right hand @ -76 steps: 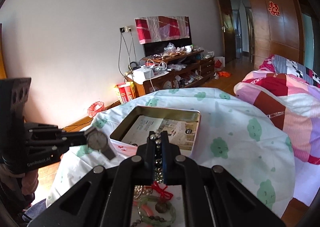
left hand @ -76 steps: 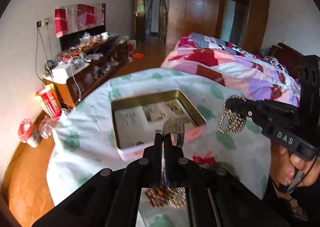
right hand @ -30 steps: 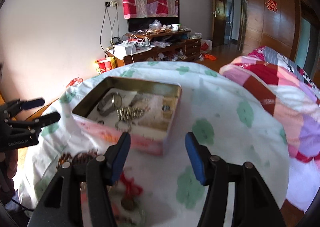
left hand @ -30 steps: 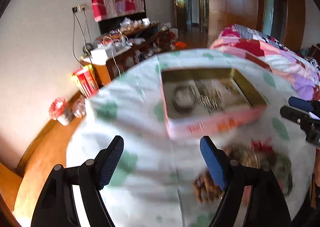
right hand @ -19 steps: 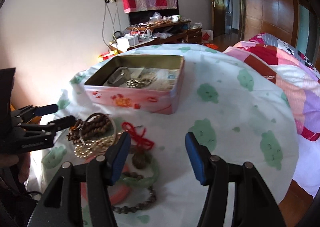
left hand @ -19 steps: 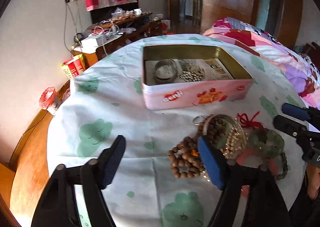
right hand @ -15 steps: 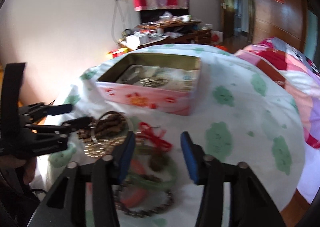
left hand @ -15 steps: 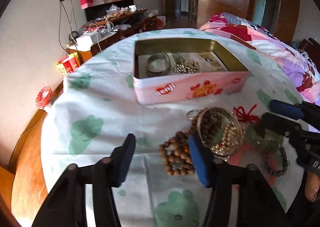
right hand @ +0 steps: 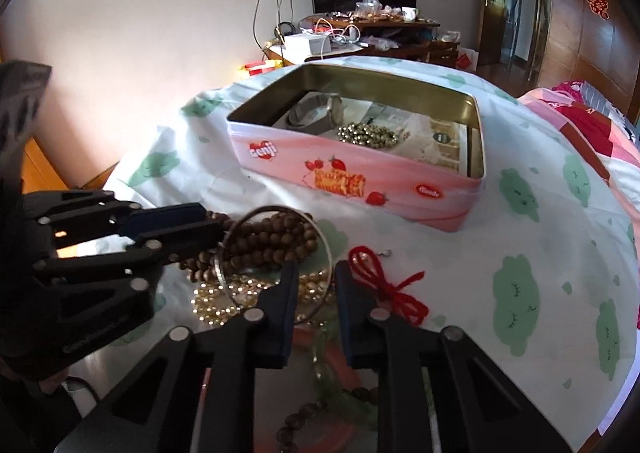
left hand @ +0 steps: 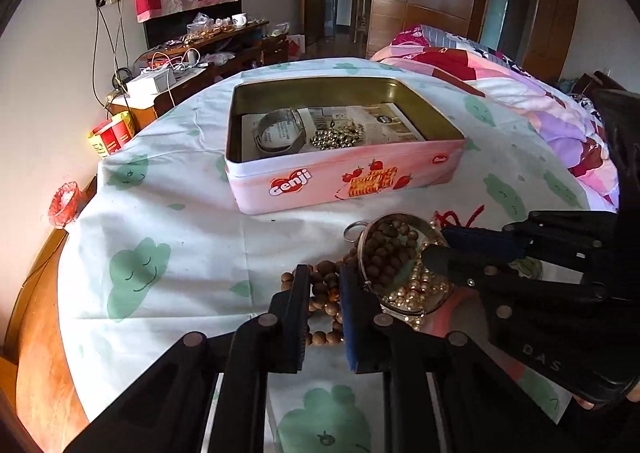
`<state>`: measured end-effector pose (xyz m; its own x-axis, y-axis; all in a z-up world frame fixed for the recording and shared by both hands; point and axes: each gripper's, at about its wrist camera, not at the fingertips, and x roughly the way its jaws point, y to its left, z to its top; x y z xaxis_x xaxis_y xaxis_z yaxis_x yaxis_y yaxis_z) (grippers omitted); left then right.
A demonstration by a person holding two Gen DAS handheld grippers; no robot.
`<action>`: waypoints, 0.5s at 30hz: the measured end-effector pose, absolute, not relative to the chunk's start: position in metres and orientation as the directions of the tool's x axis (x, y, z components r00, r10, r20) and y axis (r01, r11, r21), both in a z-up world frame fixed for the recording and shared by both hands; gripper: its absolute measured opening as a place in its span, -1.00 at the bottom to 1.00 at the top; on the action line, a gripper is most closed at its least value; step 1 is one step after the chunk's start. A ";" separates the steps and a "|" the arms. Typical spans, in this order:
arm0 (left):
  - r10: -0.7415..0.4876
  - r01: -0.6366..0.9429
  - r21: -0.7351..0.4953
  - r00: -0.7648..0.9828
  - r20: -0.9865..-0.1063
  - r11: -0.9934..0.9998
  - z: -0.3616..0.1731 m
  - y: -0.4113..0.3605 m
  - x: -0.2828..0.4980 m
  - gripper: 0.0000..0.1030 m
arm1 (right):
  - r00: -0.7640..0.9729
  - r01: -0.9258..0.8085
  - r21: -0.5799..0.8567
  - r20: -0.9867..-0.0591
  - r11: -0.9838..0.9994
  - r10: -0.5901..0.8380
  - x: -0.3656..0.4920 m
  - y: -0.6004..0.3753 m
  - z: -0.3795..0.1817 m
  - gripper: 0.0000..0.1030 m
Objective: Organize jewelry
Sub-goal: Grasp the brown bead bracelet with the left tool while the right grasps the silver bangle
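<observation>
Both grippers down on the jewelry pile beside the Genji tin

Your left gripper straddles the wooden bead bracelet, fingers narrowly apart and not yet clamped. Your right gripper, also slightly parted, brackets the silver bangle over the gold bead strand. Take one strand each, squeeze fully, and lift slowly so tangled pieces drop away before you carry them to the tin.

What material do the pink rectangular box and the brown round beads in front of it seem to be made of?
The pink rectangular box looks like thin printed metal: its bare inner walls shine gold and the rim is rolled. The brown round beads look like wood: matte, warm brown, with little gloss. Dyed seed or resin cannot be ruled out.
</observation>
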<state>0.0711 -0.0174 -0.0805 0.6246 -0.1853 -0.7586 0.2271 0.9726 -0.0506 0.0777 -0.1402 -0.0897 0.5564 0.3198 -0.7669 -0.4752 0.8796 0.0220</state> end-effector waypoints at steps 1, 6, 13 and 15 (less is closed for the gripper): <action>-0.183 0.228 -0.046 0.630 -0.755 0.972 -0.079 -0.018 0.070 -0.97 | 0.557 -0.473 0.022 -0.767 0.881 0.318 0.078 -0.140 -0.090 -0.65; -0.189 0.243 -0.041 0.624 -0.758 0.969 -0.080 -0.020 0.072 -0.95 | 0.564 -0.454 0.001 -0.774 0.891 0.288 0.081 -0.141 -0.091 -0.74; -0.193 0.236 -0.052 0.625 -0.756 0.970 -0.079 -0.018 0.073 -0.94 | 0.568 -0.454 -0.020 -0.777 0.891 0.272 0.083 -0.137 -0.093 -0.74; -0.193 0.226 -0.061 0.627 -0.755 0.972 -0.079 -0.017 0.074 -0.93 | 0.567 -0.455 -0.021 -0.778 0.890 0.272 0.084 -0.136 -0.093 -0.74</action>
